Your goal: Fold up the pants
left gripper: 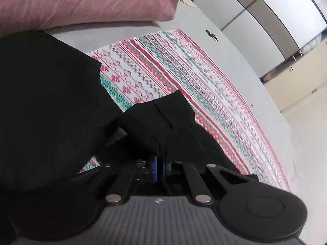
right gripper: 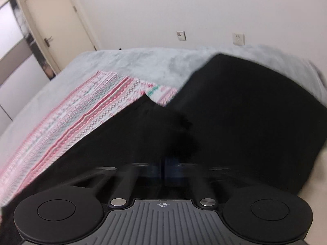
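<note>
The black pants (left gripper: 51,102) lie across a red, white and green patterned blanket (left gripper: 184,71) on the bed. In the left wrist view a bunched edge of the pants rises into my left gripper (left gripper: 160,161), whose blue-padded fingers are shut on the cloth. In the right wrist view the pants (right gripper: 245,112) spread in two dark lobes ahead, and a fold of them drapes over my right gripper (right gripper: 163,161). That gripper's fingers stand together, pinching the fabric. The fingertips of both grippers are hidden under black cloth.
A pink pillow (left gripper: 81,2) lies at the head of the grey bed cover (left gripper: 235,51), with a small dark object (left gripper: 211,34) on the cover. The patterned blanket (right gripper: 81,118) reaches the left bed edge. A door (right gripper: 55,26) and wall sockets (right gripper: 238,38) stand beyond.
</note>
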`<action>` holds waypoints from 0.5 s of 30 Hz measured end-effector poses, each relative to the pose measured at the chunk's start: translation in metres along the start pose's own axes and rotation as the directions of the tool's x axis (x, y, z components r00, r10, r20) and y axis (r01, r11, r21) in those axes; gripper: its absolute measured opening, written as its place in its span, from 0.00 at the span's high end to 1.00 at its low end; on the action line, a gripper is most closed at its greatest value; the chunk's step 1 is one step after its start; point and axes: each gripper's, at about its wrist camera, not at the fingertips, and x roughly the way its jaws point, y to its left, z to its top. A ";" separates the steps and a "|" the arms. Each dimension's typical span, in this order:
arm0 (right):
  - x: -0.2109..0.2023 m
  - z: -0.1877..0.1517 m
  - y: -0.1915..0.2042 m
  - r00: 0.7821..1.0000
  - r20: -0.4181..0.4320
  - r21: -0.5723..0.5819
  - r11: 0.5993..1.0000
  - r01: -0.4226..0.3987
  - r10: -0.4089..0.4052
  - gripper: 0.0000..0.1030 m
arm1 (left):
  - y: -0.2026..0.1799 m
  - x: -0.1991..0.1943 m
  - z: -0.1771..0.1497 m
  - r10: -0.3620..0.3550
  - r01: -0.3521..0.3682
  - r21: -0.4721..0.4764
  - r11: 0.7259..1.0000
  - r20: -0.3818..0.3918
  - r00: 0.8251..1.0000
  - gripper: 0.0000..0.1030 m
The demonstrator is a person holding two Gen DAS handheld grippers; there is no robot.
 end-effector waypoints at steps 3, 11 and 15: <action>0.009 0.031 0.009 0.999 -0.002 -0.026 0.999 -0.045 0.045 0.97 | 0.005 -0.004 0.006 -0.016 0.016 -0.035 0.999 -0.017 1.000 0.73; -0.017 0.033 0.011 0.997 0.009 -0.084 0.993 -0.079 0.080 0.97 | 0.013 0.004 -0.018 0.100 -0.096 0.060 0.994 -0.072 0.992 0.72; 0.016 0.011 -0.017 0.995 -0.081 -0.065 0.995 -0.071 0.065 0.97 | 0.017 0.013 -0.020 0.095 -0.086 0.089 0.992 -0.100 0.990 0.65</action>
